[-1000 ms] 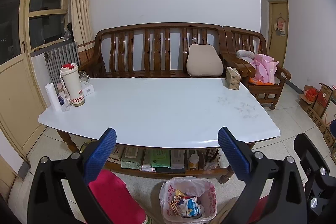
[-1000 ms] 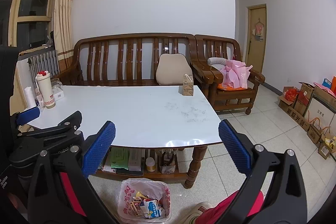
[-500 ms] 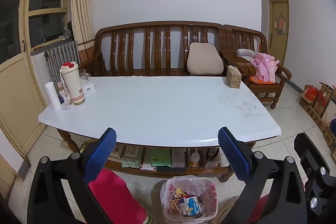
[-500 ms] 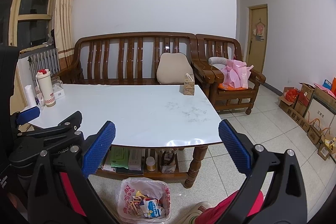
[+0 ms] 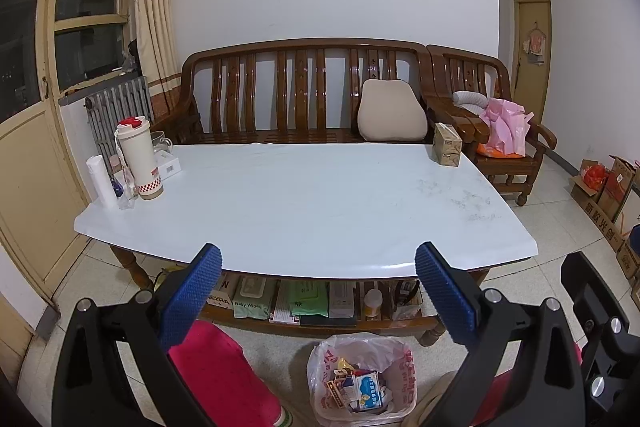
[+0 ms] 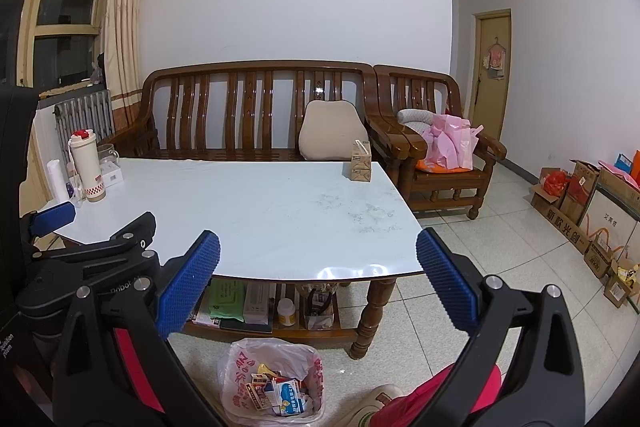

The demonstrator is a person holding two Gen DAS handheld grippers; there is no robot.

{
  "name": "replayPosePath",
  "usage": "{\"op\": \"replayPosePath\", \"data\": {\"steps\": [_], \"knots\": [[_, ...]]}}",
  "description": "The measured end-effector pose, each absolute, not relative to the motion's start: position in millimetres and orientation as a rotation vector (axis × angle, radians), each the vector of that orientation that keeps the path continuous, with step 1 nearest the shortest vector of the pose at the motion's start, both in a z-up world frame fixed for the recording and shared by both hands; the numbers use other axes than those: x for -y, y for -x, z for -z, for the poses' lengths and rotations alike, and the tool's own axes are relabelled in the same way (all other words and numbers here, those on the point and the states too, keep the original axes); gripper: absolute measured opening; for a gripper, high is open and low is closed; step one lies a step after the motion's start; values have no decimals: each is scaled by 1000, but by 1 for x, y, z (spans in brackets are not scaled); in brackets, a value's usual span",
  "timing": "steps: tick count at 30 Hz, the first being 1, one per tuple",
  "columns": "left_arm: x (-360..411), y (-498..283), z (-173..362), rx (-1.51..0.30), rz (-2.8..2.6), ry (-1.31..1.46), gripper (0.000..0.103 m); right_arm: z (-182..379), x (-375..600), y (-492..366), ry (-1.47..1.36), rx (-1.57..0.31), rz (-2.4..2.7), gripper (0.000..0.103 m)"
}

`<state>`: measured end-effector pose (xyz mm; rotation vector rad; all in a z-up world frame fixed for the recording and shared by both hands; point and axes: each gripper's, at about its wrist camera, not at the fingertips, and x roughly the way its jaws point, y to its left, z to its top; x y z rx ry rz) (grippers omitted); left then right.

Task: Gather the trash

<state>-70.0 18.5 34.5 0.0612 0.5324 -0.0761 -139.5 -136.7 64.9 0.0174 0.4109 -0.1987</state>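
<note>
- My left tool (image 5: 316, 279) stands wide open; nothing lies between its blue pads and it touches nothing.
- My right tool (image 6: 318, 267) is equally wide open and empty, held beside the left one, over the floor in front of the bench.
- The trash bag (image 5: 362, 379) stands on the floor directly below and between both tools, mouth up, already holding cartons and wrappers. I judge neither hand clearly nearer.
- The bench (image 5: 304, 195) lies ahead, its middle bare apart from faint smudges.
- At the far right corner stands a small brown carton (image 5: 447, 145), upright; my right tool is on that side.
- At the far left stand a tall flask (image 5: 138, 157) and small items.
- I cannot tell which of these counts as trash.
</note>
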Motion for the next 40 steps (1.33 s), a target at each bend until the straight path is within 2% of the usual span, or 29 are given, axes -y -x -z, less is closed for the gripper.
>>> {"op": "replayPosePath", "data": {"steps": [40], "knots": [[-23, 55, -23, -581, 78, -85, 95, -51, 145, 123, -15, -455, 174, 96]]}}
